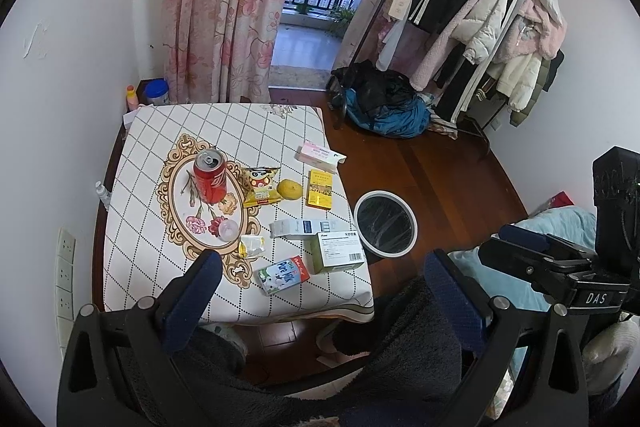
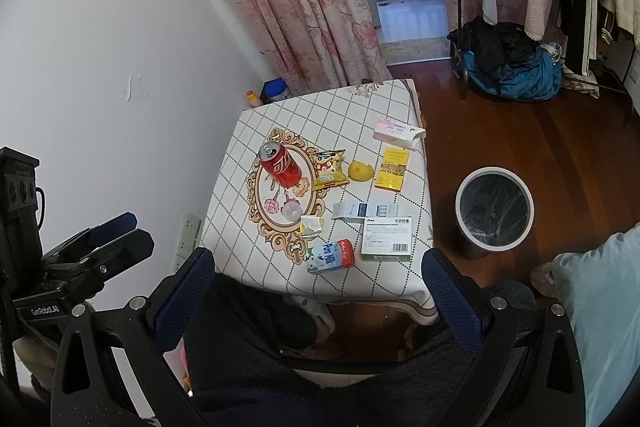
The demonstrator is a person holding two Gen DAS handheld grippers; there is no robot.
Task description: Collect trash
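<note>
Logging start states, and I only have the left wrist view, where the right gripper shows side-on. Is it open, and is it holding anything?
Observer: The right gripper is open. Its dark blue padded fingers stand wide apart with nothing between them.
Operator: Is the round white-rimmed trash bin with the black liner touching the table with the white checked cloth?
Observer: No. Its whole rim shows here, and a strip of bare wooden floor separates it from the table edge.
</note>
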